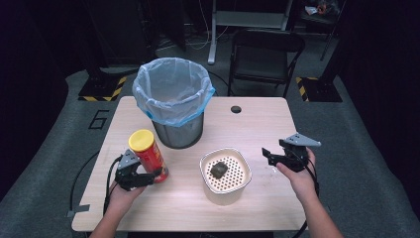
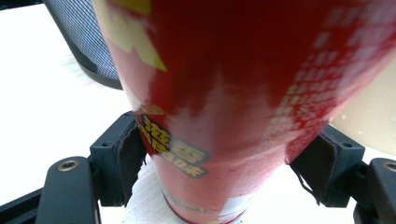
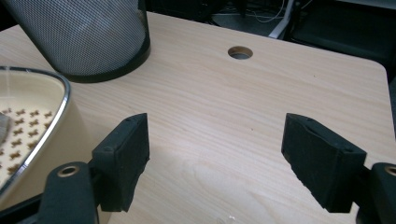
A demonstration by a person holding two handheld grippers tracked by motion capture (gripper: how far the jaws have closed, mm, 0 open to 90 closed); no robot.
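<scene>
Two grippers are at work. The left gripper (image 1: 148,177) has its jaws closed on the lower part of a red can (image 1: 148,154) with a yellow lid; in the left gripper view the pads (image 2: 127,161) press both sides of the can (image 2: 224,93), which stands tilted on the table (image 1: 257,124) just left of the bowl and in front of the bin. The right gripper (image 1: 270,156) hangs wide open and holds nothing; its pads (image 3: 128,154) stand apart over bare wood, just right of the bowl's rim (image 3: 56,107).

My reading is that the can is about to be lifted, likely toward the bin. To do that well, the grip should stay firm and low while the can is brought upright, since a tilted tube can slip or swing. It should then rise well clear of the bin's rim before crossing it. The free gripper looks placed to steady the bowl or take what lies in it.

Of the containers, the mesh bin (image 1: 174,101) is lined with a pale blue bag and looks empty. The cream bowl (image 1: 225,176) has a perforated insert, and one dark lump (image 1: 218,169) rests on it. Whether the can has anything inside I cannot tell.
</scene>
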